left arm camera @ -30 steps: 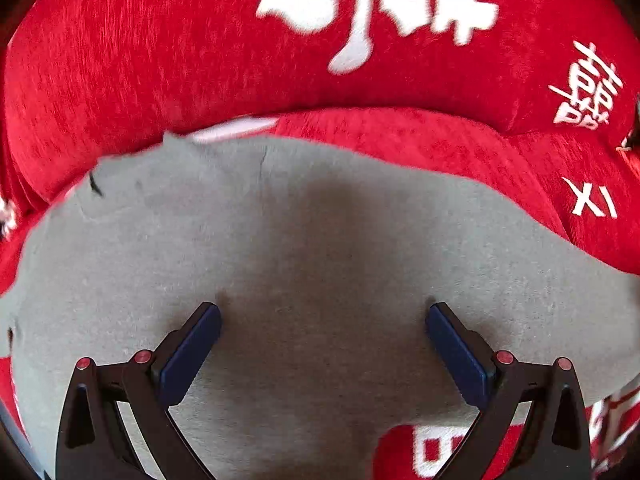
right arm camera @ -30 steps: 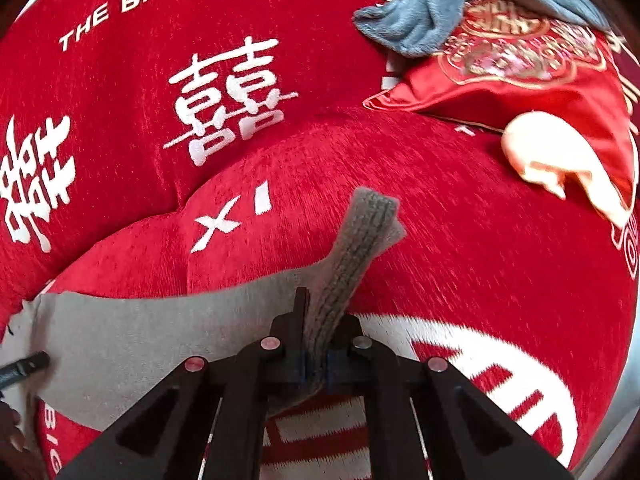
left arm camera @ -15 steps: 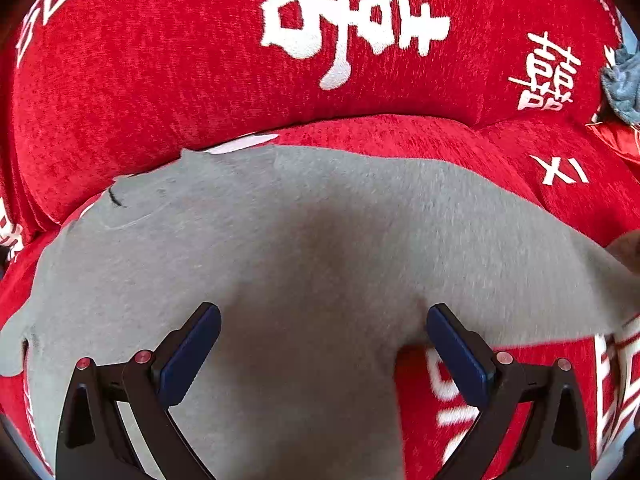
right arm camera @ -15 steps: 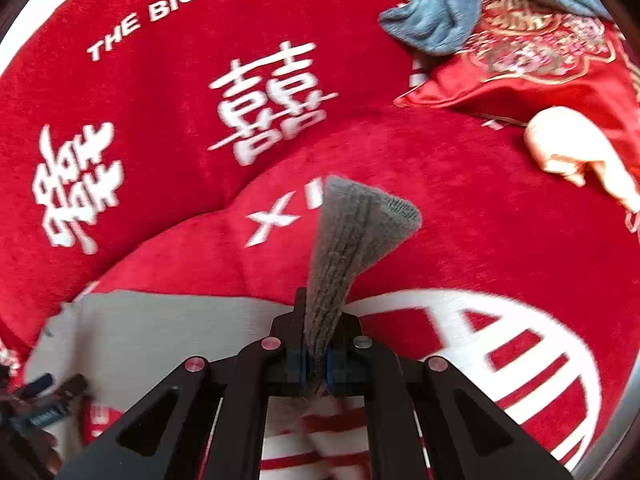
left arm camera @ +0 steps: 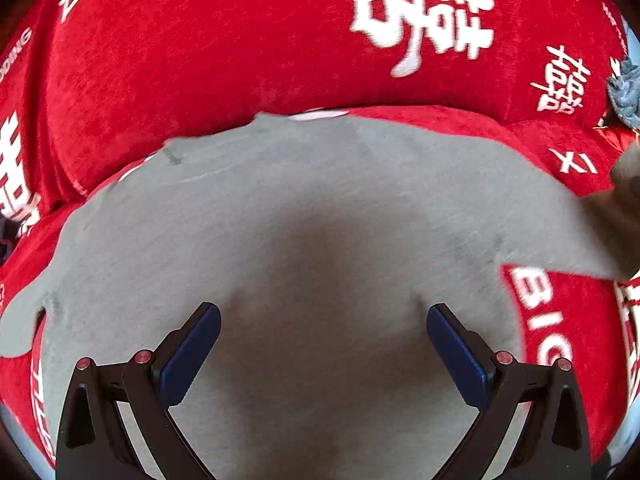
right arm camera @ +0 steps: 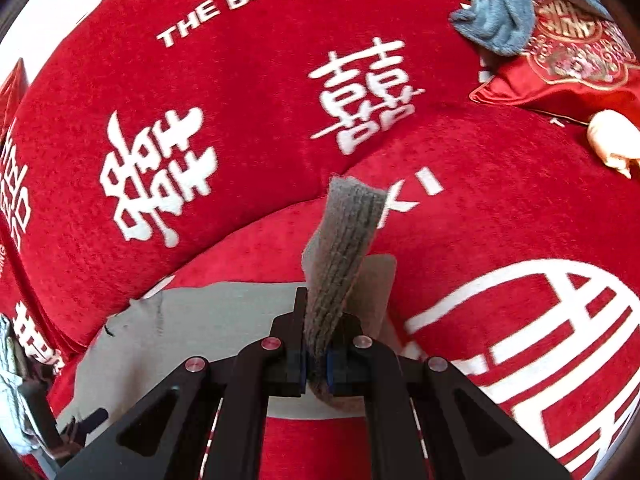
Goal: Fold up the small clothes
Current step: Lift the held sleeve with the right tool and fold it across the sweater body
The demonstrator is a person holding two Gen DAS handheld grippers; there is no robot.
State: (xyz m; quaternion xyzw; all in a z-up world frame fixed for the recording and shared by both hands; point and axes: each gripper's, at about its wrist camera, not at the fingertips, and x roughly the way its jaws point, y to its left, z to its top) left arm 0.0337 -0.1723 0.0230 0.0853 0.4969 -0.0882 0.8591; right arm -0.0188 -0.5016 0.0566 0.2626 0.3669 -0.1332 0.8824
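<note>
A small grey garment (left arm camera: 320, 220) lies spread flat on a red sofa cover with white characters. My left gripper (left arm camera: 323, 332) is open, its blue pads (left arm camera: 192, 352) resting low over the garment's body. My right gripper (right arm camera: 316, 364) is shut on the garment's ribbed sleeve cuff (right arm camera: 344, 248) and holds it lifted above the flat grey body (right arm camera: 200, 320). In the left wrist view the raised sleeve shows at the right edge (left arm camera: 624, 204).
The red sofa backrest (right arm camera: 240, 100) rises behind the garment. A blue-grey towel (right arm camera: 504, 12), a red embroidered cushion (right arm camera: 576, 64) and a pale soft item (right arm camera: 612, 140) lie at the far right. Crumpled light cloth (right arm camera: 10, 392) sits at the left edge.
My right gripper has carried the sleeve cuff leftward, over the garment's body. The left gripper stays open over the garment, with the view shifted slightly.
</note>
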